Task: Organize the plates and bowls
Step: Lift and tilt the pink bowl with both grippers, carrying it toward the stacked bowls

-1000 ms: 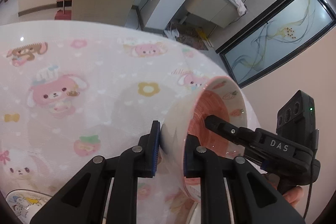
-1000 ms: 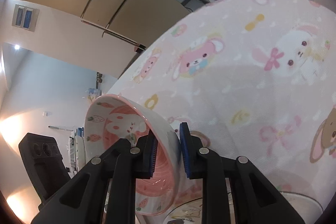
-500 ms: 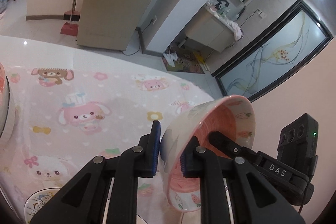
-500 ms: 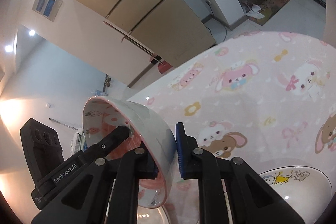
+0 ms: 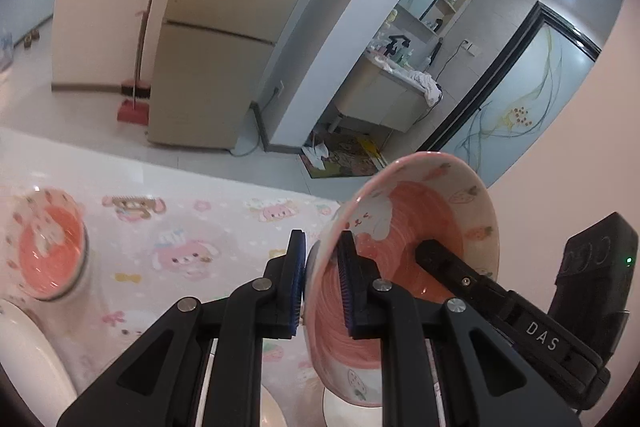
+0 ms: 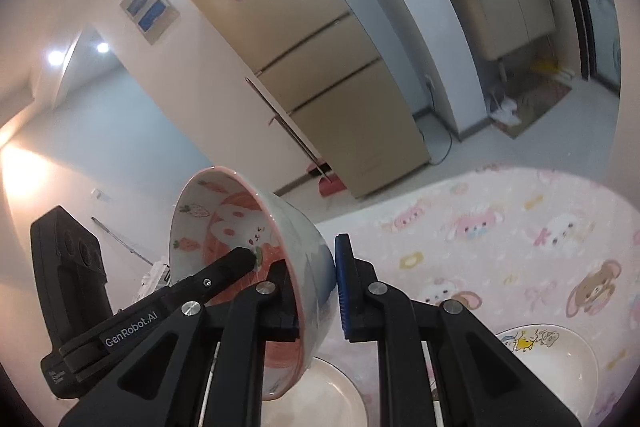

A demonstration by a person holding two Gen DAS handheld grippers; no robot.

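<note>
In the left wrist view, the left gripper (image 5: 322, 283) stays pinched on the wall of the pink ceramic bowl with a rabbit pattern (image 5: 404, 263), which has risen clear of the pink cartoon-print tablecloth (image 5: 192, 227) since a second ago; a second matching pink bowl (image 5: 46, 255) now shows at far left. In the right wrist view, the right gripper (image 6: 318, 291) has tightened onto the bowl's opposite wall, so both clamp it above a white plate (image 6: 320, 395), probably carrying it to stack.
</note>
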